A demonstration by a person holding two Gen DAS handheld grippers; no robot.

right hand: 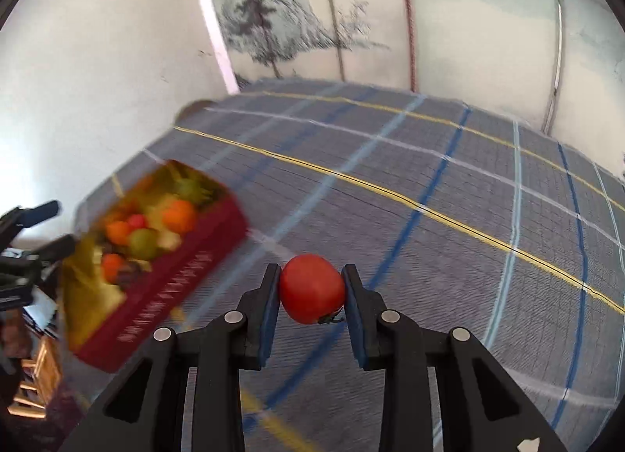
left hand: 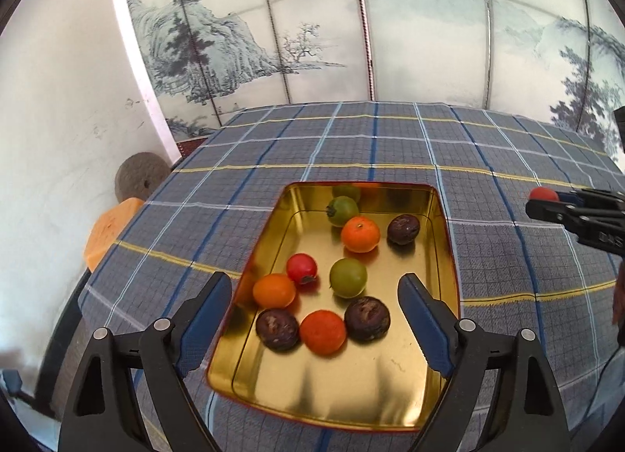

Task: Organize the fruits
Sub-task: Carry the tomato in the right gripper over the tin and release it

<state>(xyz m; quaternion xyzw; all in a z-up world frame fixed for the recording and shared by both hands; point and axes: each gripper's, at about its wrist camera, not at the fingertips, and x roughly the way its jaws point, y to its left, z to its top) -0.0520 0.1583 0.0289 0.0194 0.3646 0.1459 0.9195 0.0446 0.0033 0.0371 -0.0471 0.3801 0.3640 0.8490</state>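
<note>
A gold-lined tin [left hand: 443,241] with red outer walls lies on the plaid cloth and holds several fruits: oranges, green ones, dark brown ones and a small red tomato [left hand: 301,268]. My left gripper [left hand: 316,298] hovers open over the tin's near half, nothing between its blue pads. My right gripper [right hand: 311,288] is shut on a red tomato [right hand: 311,289], lifted above the cloth to the right of the tin [right hand: 183,280]. In the left wrist view that gripper [left hand: 541,200] and its tomato [left hand: 543,193] show at the right edge.
The table wears a grey-blue plaid cloth [left hand: 375,143]. A painted folding screen [left hand: 351,34] stands behind it and a white wall [left hand: 66,100] to the left. An orange block [left hand: 107,233] and a round stone [left hand: 140,178] lie off the table's left edge.
</note>
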